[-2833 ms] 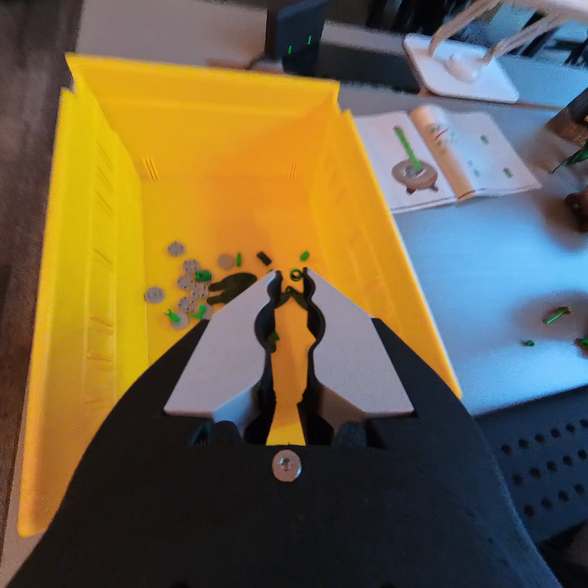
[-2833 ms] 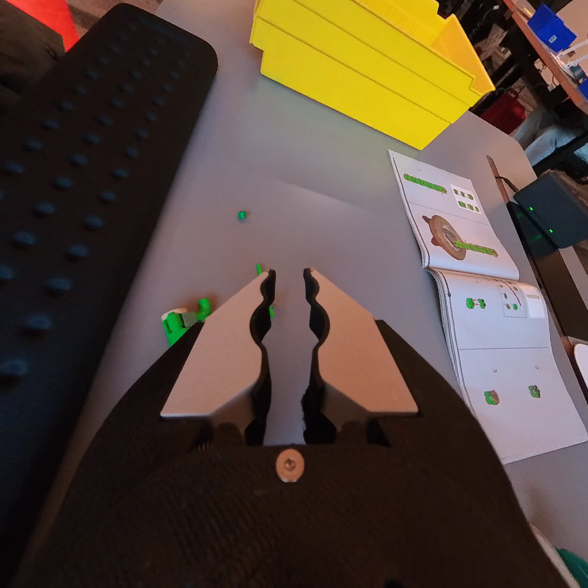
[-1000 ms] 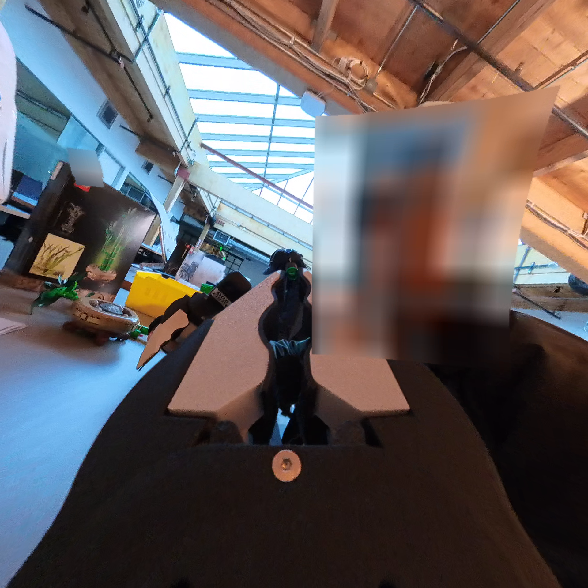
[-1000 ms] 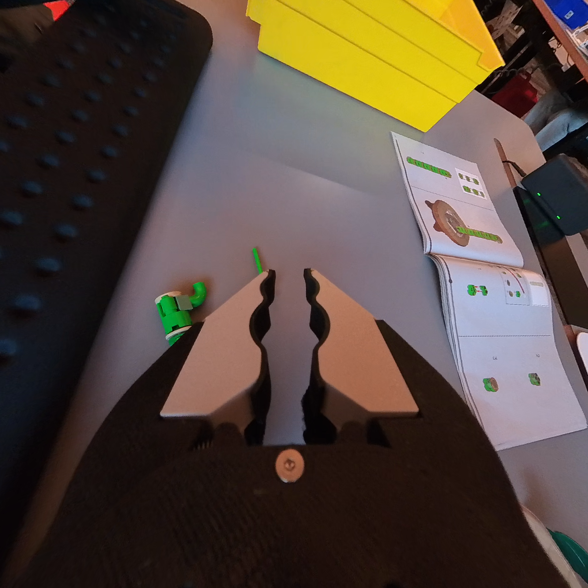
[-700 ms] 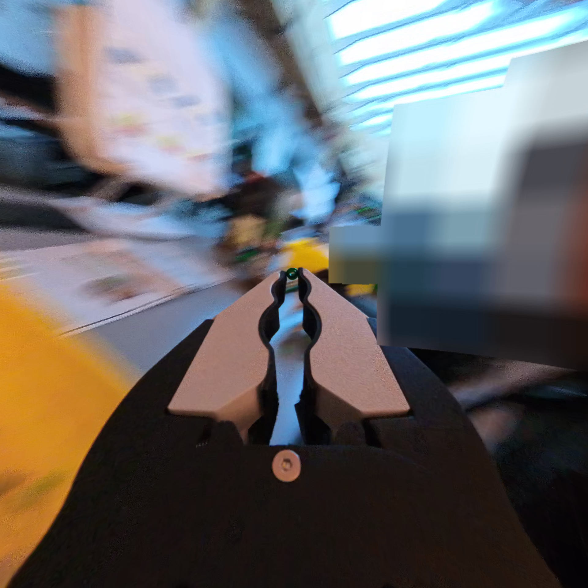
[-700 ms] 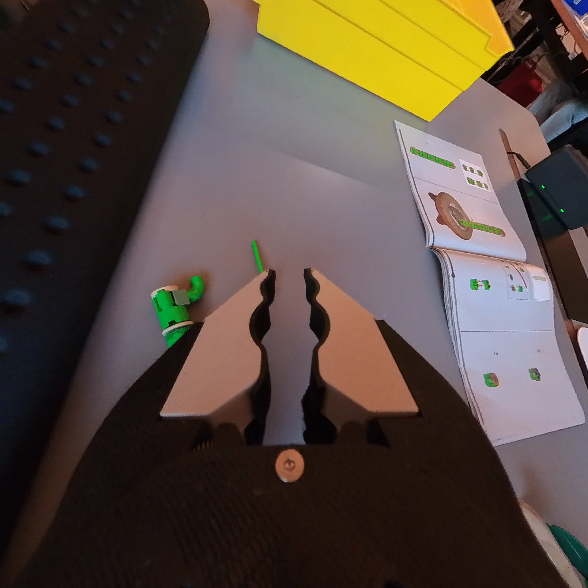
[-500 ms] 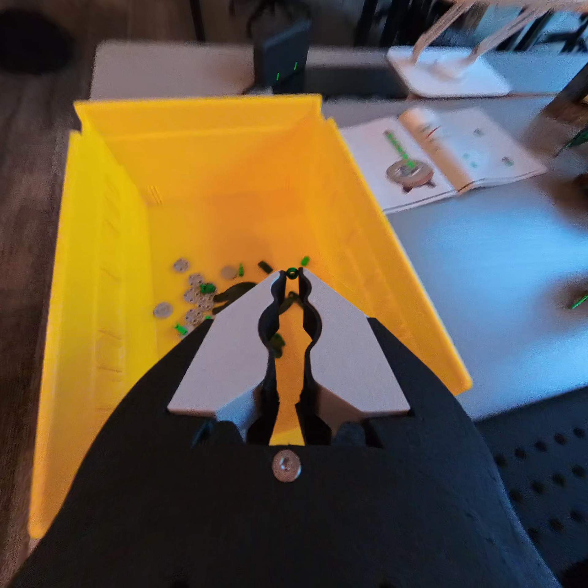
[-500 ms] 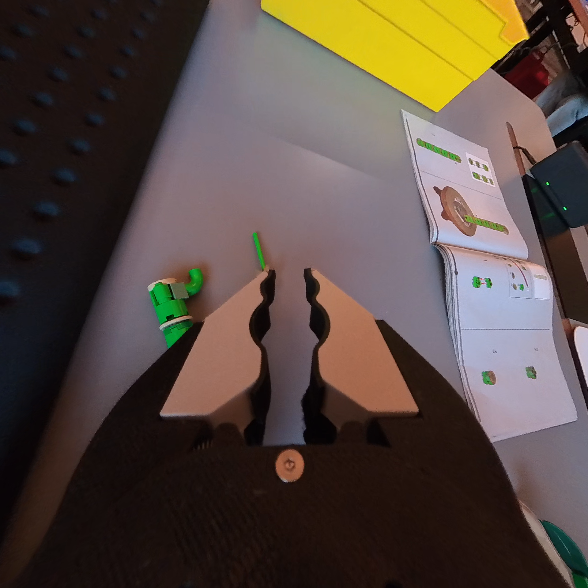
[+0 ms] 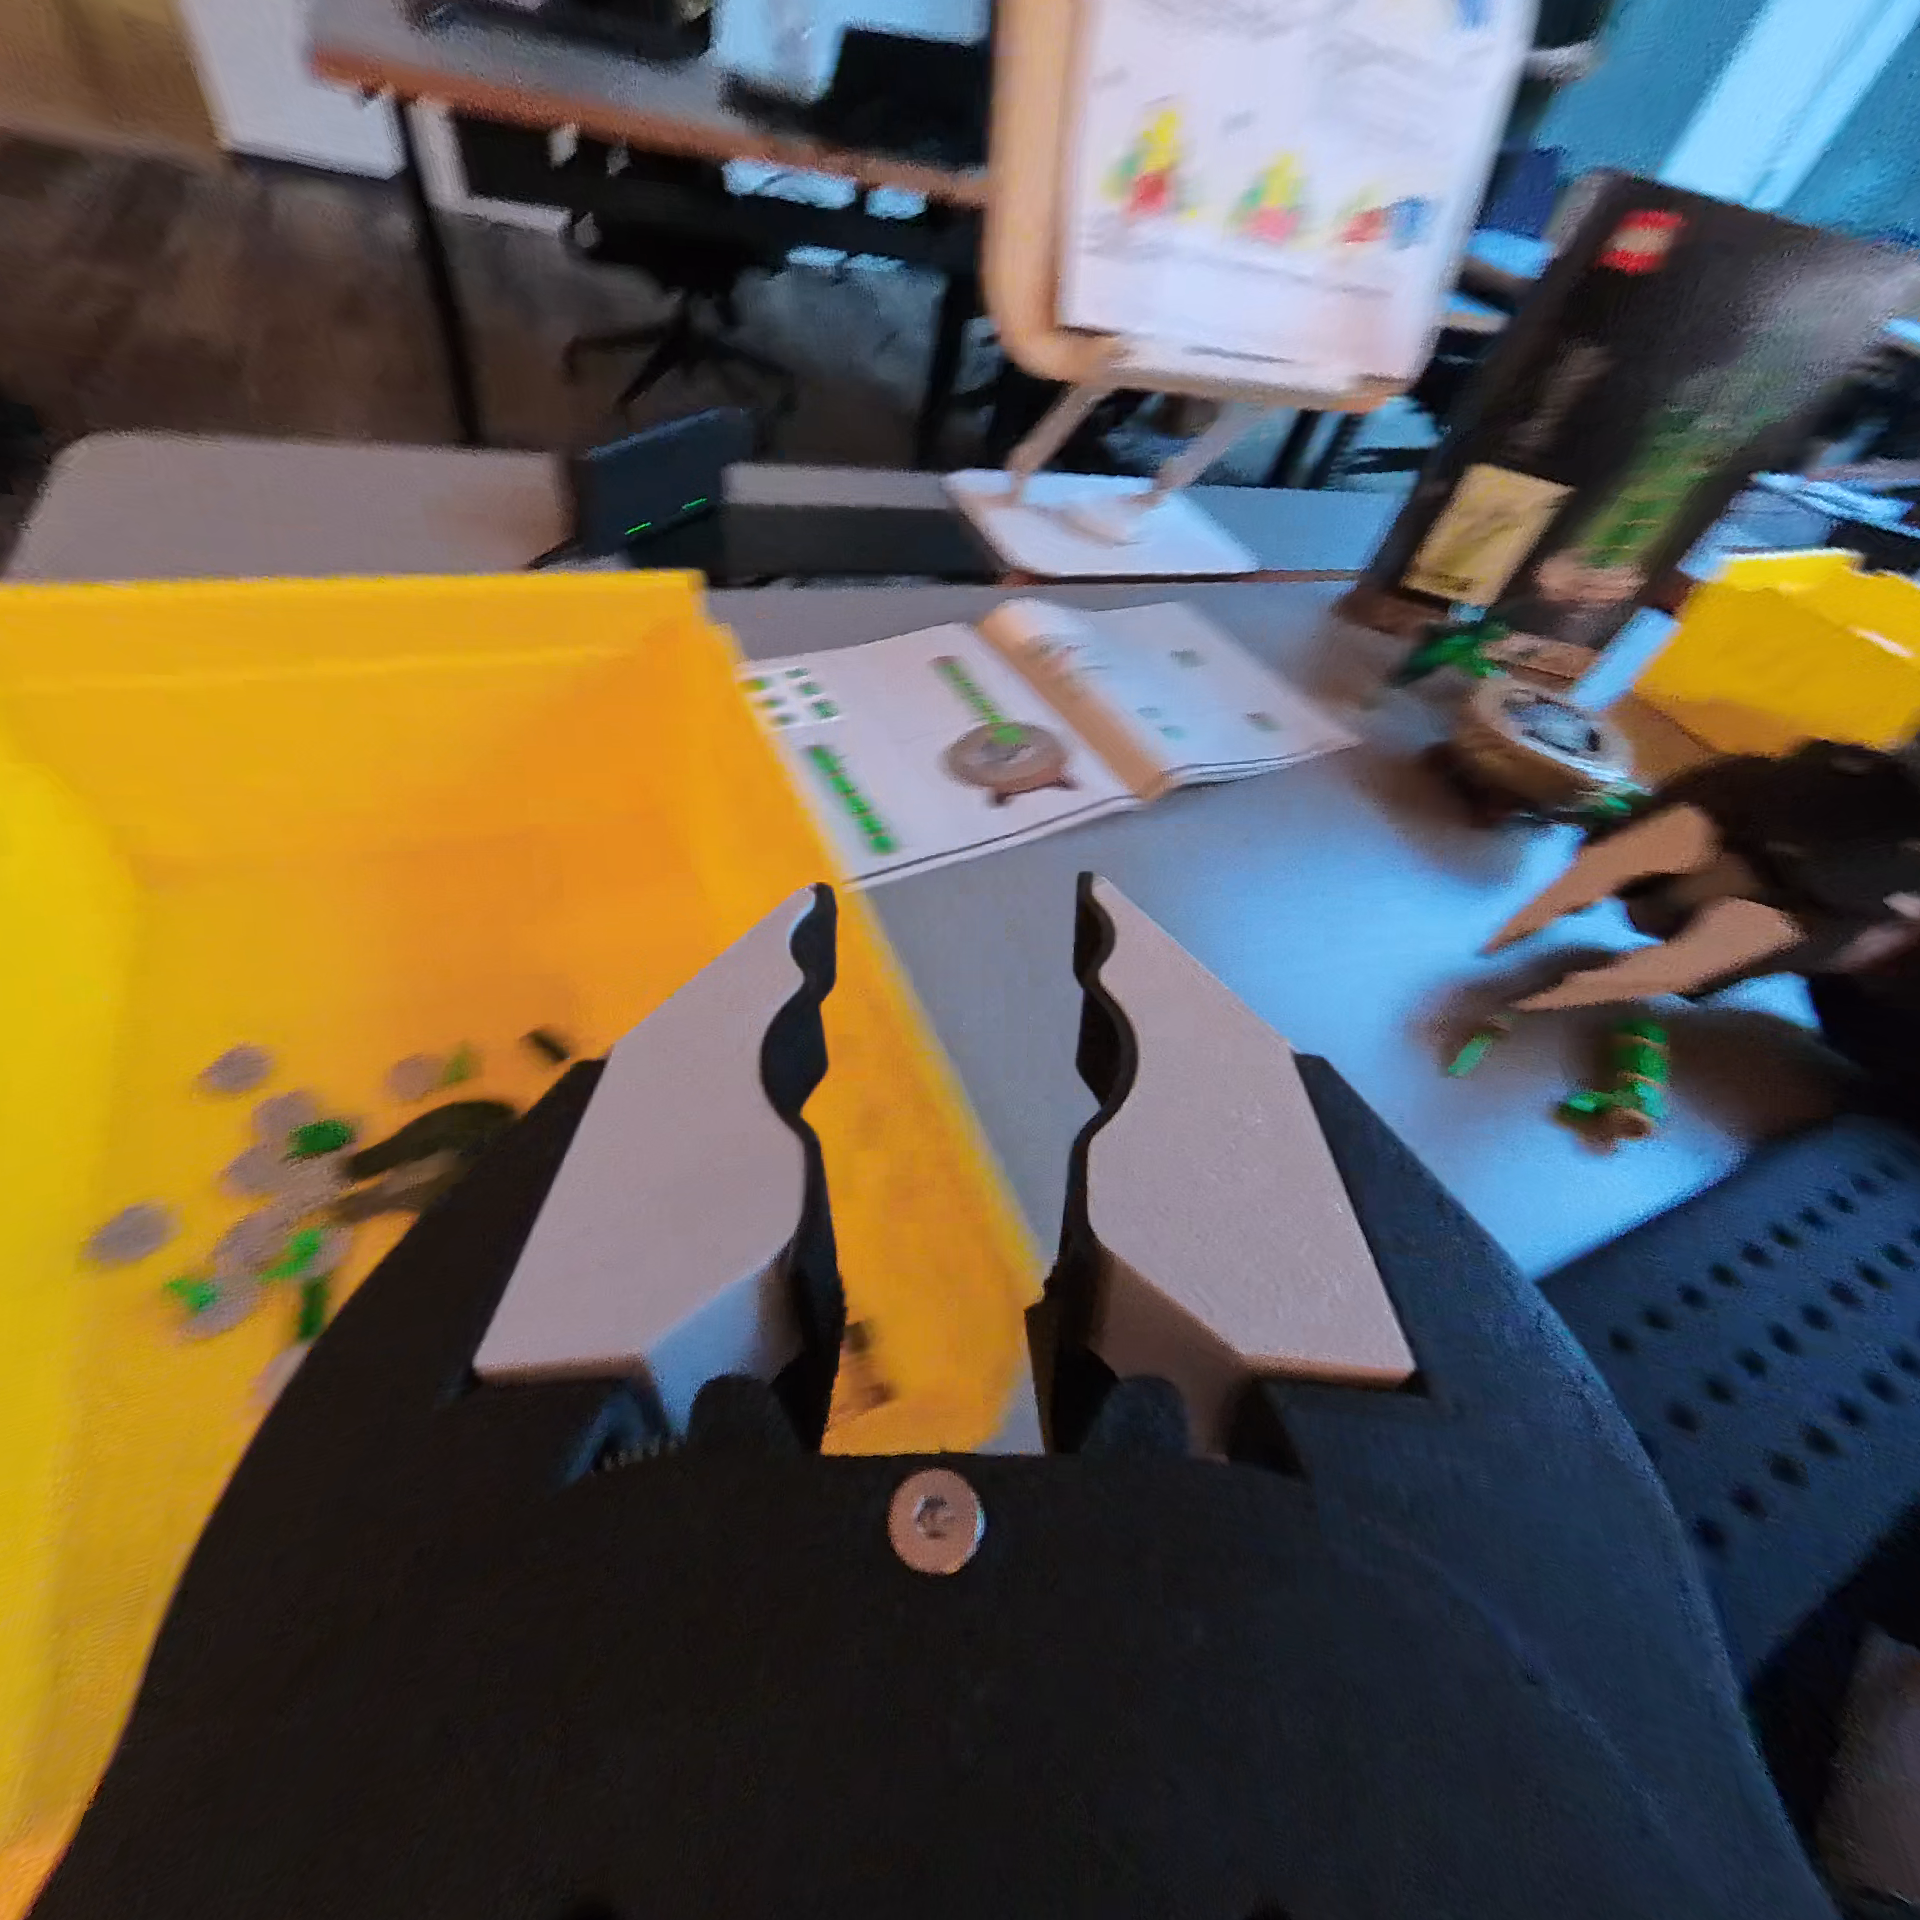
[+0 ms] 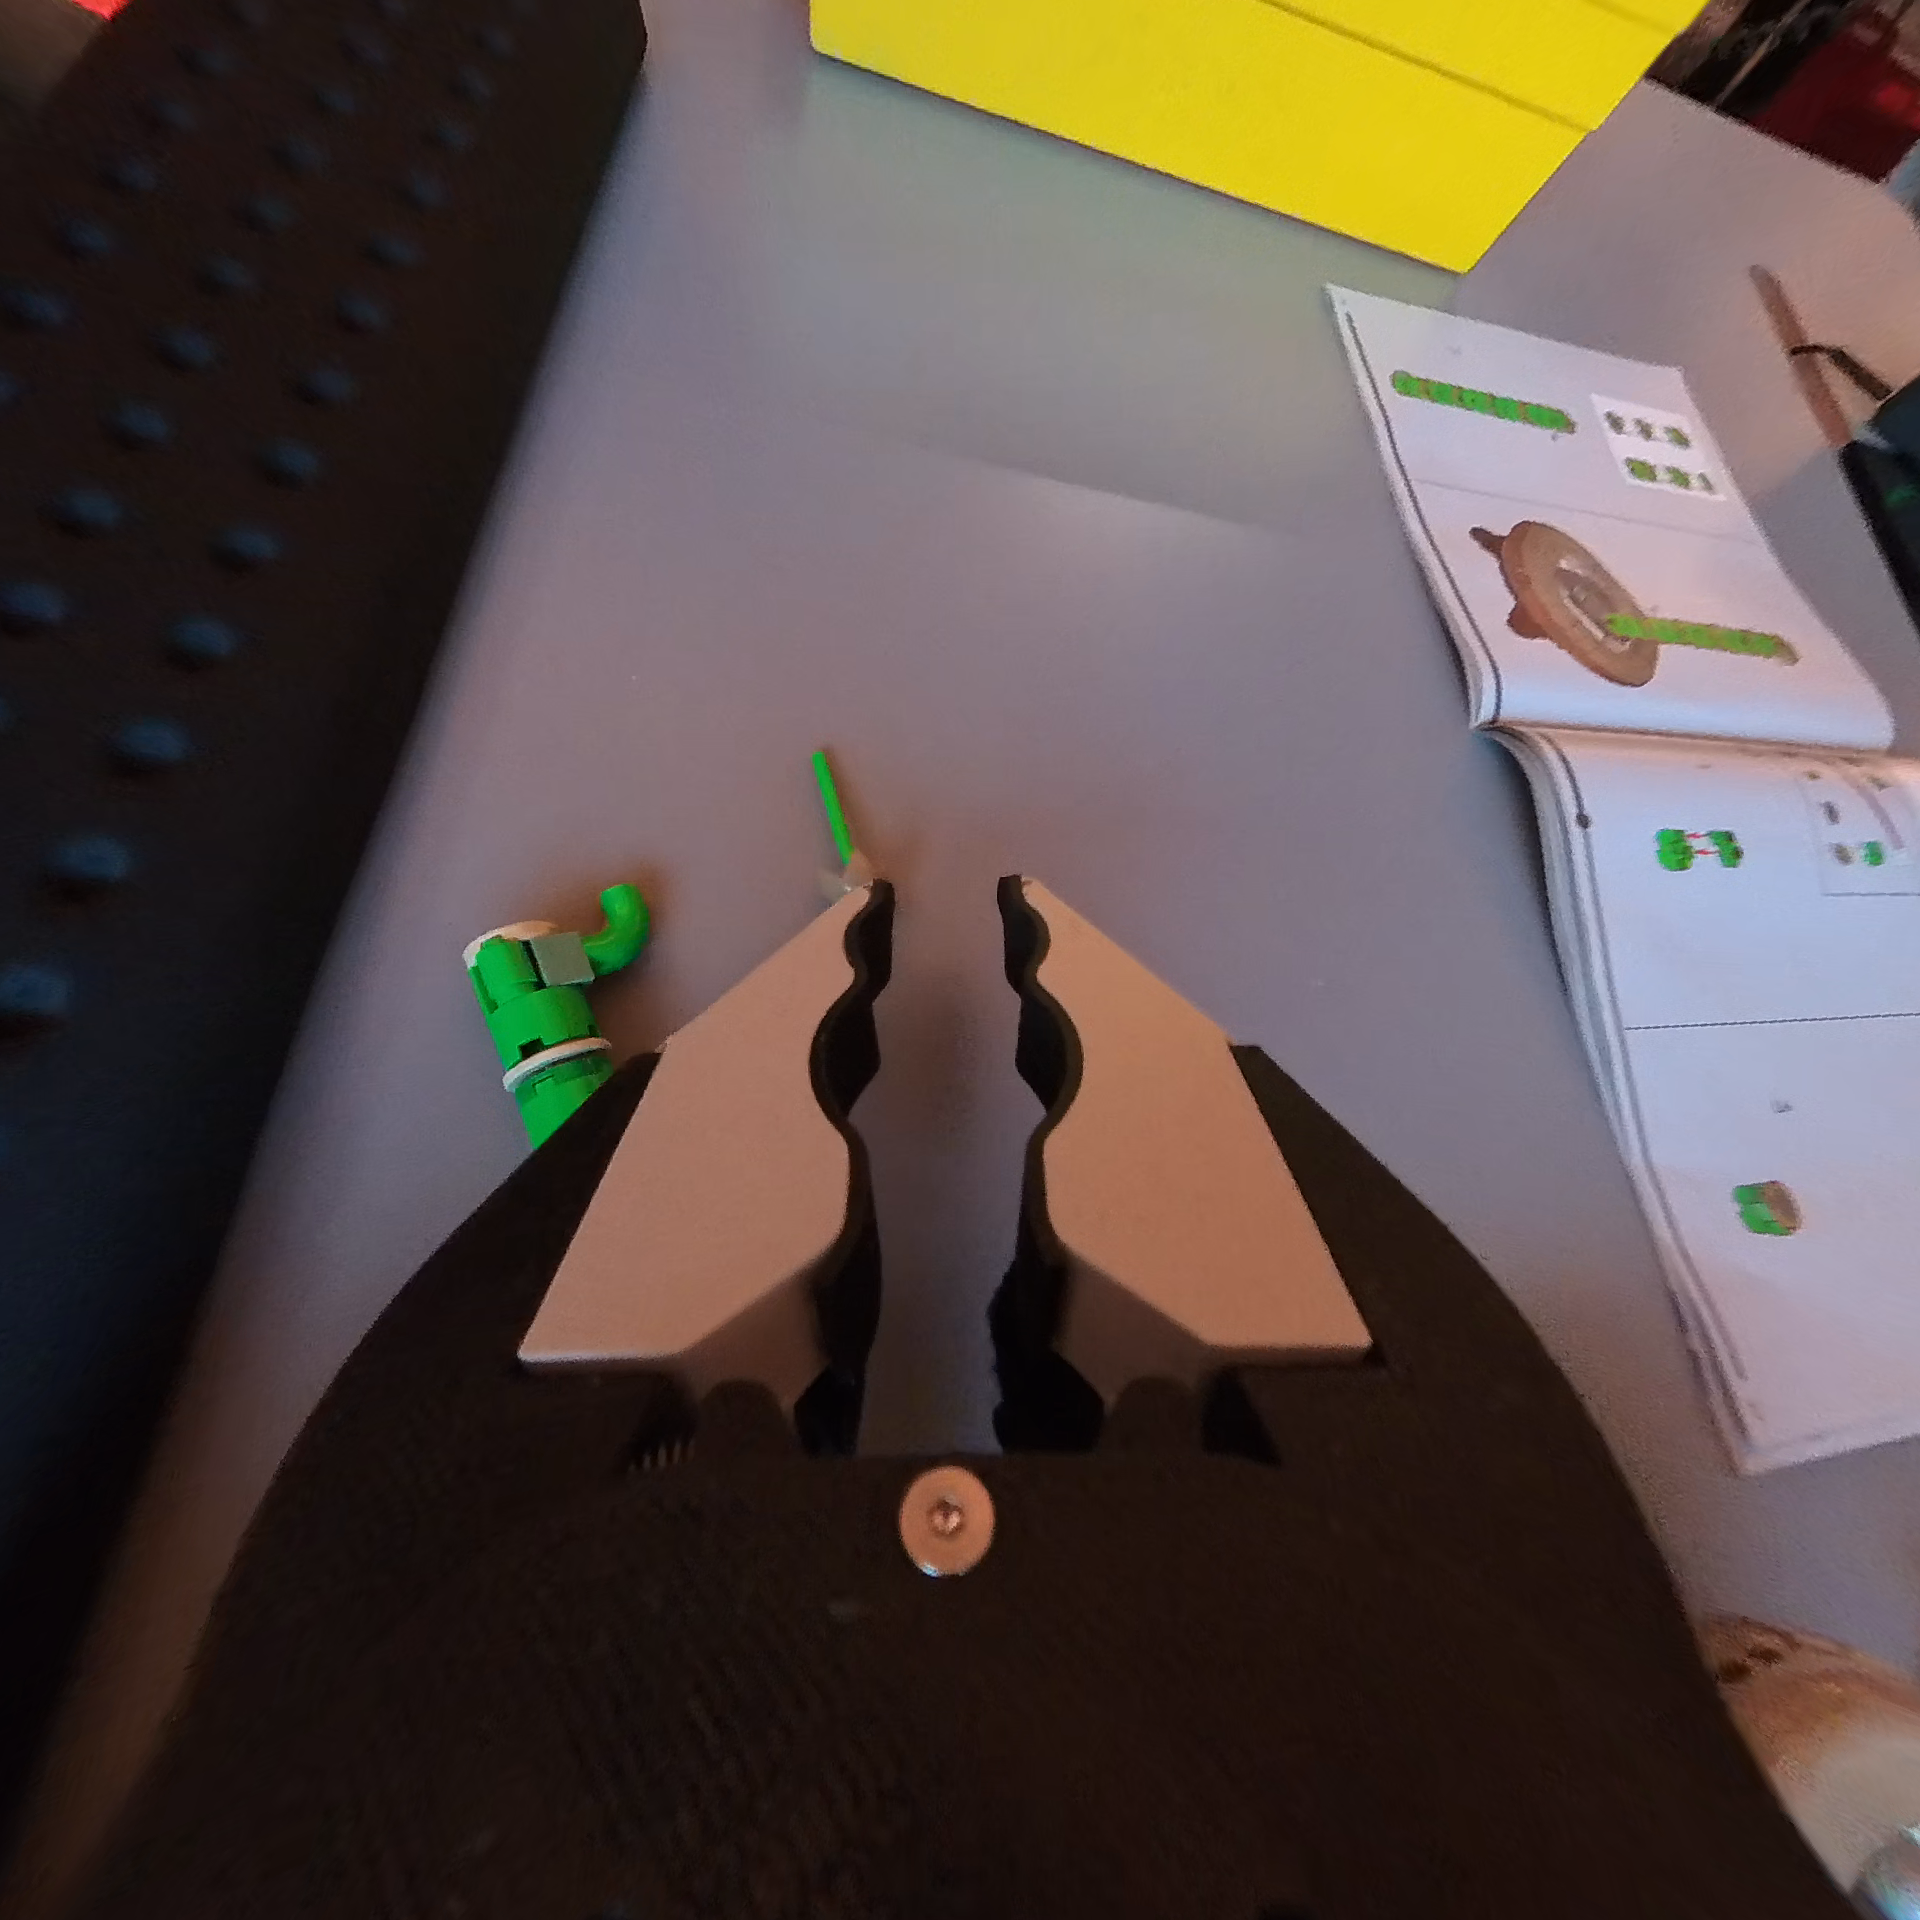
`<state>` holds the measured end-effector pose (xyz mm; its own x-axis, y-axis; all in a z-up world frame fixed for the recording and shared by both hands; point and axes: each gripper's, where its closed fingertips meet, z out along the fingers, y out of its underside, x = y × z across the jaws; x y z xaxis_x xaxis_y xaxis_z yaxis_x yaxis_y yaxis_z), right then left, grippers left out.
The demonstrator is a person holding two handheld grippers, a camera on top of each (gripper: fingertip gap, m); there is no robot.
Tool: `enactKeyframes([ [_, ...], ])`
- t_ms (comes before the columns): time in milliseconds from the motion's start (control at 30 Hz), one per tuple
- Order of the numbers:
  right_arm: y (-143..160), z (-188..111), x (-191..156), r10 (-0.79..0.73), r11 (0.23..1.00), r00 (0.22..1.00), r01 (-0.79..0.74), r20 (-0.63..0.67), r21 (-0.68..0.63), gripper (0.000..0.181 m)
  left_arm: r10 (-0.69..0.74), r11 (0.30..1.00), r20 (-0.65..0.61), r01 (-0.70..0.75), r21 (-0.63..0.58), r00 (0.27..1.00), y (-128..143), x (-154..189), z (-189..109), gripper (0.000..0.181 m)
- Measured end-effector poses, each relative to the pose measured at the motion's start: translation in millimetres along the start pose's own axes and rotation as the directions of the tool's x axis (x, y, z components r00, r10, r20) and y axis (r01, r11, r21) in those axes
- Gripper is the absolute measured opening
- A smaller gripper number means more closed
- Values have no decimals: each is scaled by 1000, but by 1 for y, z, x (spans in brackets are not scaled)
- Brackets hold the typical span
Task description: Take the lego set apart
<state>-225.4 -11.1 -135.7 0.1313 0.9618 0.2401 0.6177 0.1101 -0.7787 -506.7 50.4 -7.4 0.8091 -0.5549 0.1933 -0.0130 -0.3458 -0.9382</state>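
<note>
My left gripper (image 9: 951, 899) is open and empty over the right wall of the yellow bin (image 9: 364, 810). Several grey and green lego pieces (image 9: 260, 1195) lie on the bin's floor. My right gripper (image 10: 943, 885) is open and empty, low over the grey table. It also shows far right in the left wrist view (image 9: 1621, 914). A green lego stalk section (image 10: 545, 1003) with a curved tip lies left of it, and a thin green rod (image 10: 831, 805) lies just beyond its left fingertip. The round brown lego base (image 9: 1538, 727) stands far right.
An open instruction booklet (image 10: 1683, 790) lies on the table to the right. A black perforated mat (image 10: 208, 416) runs along the left. A second yellow bin (image 9: 1787, 665) and the dark set box (image 9: 1621, 416) stand at the back right. Bare grey table (image 10: 987, 520) lies ahead. Spacing between my two grippers at the tips: around 30 cm. The green lego stalk section (image 10: 545, 1003) is about 6 cm from my right fingertips and 35 cm from my left. It is also in sight in the left wrist view (image 9: 1648, 1095).
My left gripper was shut on a small green ring over the bin. It has opened, the ring is gone from its tips, and it has swung right. My right gripper edged toward the green rod.
</note>
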Motion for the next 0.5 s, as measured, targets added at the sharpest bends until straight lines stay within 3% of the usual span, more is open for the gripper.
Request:
enactKeyframes([
  [133,4,4,-10,42,999,995,-42,87,-9,20,110,994,-192,-110,9,975,12,94,16,43],
  [233,12,7,-17,47,997,991,-40,122,-58,19,99,986,-358,-140,-91,929,43,147,39,44],
  [333,14,8,-19,40,997,991,-30,132,-76,2,71,962,-466,-184,-203,882,80,180,63,42],
  [500,5,4,-19,6,999,993,0,116,-49,2,71,909,-545,-279,-310,836,122,207,92,42],
])
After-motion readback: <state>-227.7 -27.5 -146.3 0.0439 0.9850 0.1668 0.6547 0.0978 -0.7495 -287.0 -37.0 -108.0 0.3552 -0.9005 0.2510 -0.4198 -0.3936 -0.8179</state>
